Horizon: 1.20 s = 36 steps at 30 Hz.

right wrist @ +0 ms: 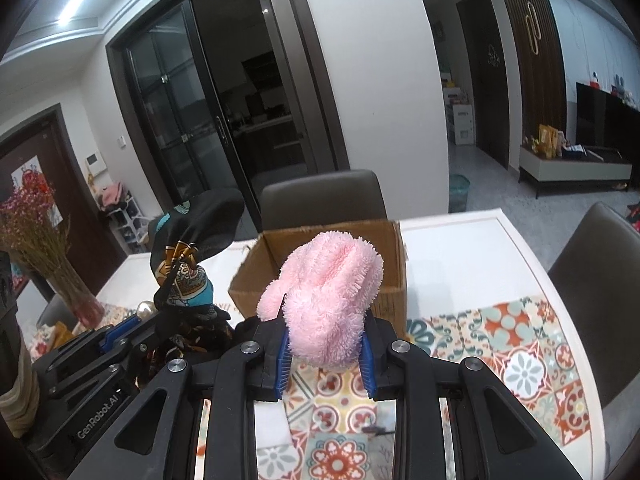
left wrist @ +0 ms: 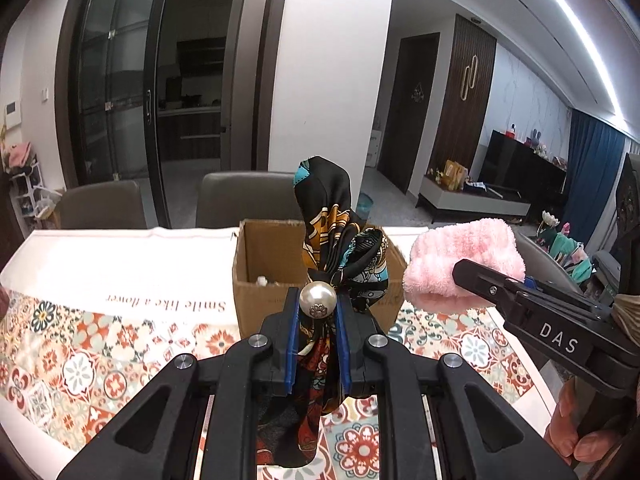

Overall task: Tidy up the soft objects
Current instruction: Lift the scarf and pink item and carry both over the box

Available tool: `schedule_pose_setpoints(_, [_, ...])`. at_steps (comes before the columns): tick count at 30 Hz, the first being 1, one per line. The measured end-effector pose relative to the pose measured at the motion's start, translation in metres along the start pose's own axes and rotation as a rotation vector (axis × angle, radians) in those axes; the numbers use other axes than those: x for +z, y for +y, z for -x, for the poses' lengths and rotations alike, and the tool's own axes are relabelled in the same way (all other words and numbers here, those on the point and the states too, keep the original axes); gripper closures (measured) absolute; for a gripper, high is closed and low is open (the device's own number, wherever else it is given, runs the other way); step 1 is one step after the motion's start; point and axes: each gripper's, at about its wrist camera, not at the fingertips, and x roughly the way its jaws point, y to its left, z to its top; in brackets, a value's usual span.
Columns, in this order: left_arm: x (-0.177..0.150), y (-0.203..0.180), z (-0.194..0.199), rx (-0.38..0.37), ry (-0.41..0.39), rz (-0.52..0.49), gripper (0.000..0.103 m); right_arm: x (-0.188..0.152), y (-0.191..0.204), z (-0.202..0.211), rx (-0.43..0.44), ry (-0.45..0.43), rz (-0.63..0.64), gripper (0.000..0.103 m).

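My left gripper [left wrist: 318,312] is shut on a black patterned silk scarf [left wrist: 340,240] with a pearl ornament [left wrist: 318,299], held above the table just in front of an open cardboard box [left wrist: 272,256]. My right gripper [right wrist: 324,344] is shut on a fluffy pink cloth [right wrist: 328,300], held in front of the same box [right wrist: 384,260]. In the left wrist view the pink cloth [left wrist: 464,264] and right gripper sit right of the box. In the right wrist view the scarf [right wrist: 188,280] and left gripper are at the left. Something small and white lies inside the box [left wrist: 262,280].
The table carries a patterned tile-print cloth [left wrist: 100,360] with a white band of lettering. Chairs stand behind the table [left wrist: 248,196] and at its right side [right wrist: 600,280]. A vase of dried flowers [right wrist: 48,248] stands at the table's left.
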Motion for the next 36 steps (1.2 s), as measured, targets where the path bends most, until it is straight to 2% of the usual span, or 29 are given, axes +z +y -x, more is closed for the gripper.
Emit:
schedule_pose_setpoints(11, [0.038,0.003,-0.017,-0.037,-0.026,-0.028,0.086,0.033,-0.002,-0.008,0.0,-0.054,0.004,0.074])
schedule_pose_setpoints(24, [0.076,0.008,-0.053,-0.045,-0.023,-0.07,0.086,0.071,0.004,-0.041,-0.023,-0.047,0.047,0.074])
schedule_pose_setpoints(36, [0.11,0.011,-0.09,-0.069,-0.038,-0.095,0.086,0.098,0.002,-0.073,-0.081,-0.051,0.101,0.074])
